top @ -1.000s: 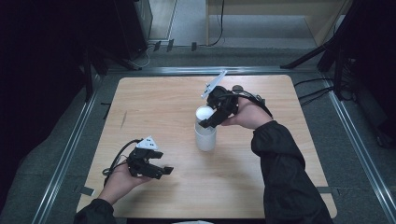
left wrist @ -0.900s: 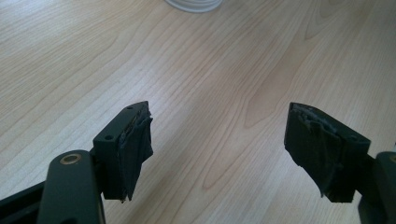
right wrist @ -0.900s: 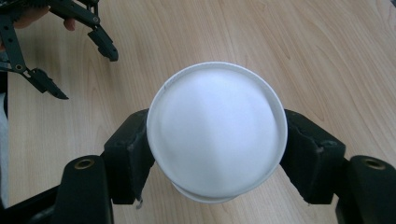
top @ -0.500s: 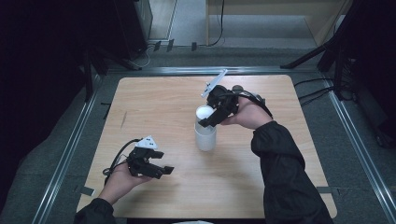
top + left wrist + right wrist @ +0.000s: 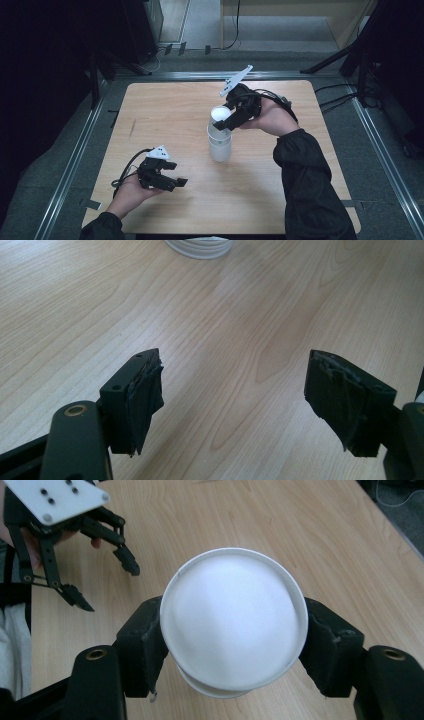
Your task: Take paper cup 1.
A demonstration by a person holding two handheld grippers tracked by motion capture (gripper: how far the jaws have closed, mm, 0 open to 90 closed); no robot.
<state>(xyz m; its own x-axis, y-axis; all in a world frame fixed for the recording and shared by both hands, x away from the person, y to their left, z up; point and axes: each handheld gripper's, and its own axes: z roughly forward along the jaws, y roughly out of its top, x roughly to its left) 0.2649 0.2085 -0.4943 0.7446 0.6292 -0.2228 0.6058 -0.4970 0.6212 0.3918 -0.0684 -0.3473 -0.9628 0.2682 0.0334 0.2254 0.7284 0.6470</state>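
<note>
A stack of white paper cups (image 5: pixel 220 146) stands upright in the middle of the wooden table (image 5: pixel 165 107). My right gripper (image 5: pixel 227 119) comes in from the right and is shut on the top white cup (image 5: pixel 219 115), which sits a little raised out of the stack. Its jaws have just been closing with that cup between them. In the right gripper view both pads press the rim of the cup (image 5: pixel 232 625) from either side, at my right gripper (image 5: pixel 232 647). My left gripper (image 5: pixel 175 181) rests near the table's front left, open and empty (image 5: pixel 245 405). The stack's base (image 5: pixel 200 247) lies ahead of it.
Metal rails run along the table's left (image 5: pixel 75 160) and right (image 5: pixel 385 165) sides. Cables (image 5: pixel 345 97) lie on the floor at the right. Bare wood surrounds the stack. My left gripper (image 5: pixel 107 587) appears beyond the cup in the right gripper view.
My right gripper has risen slightly, lifting the top cup a little out of the stack. The left gripper has stayed where it was.
</note>
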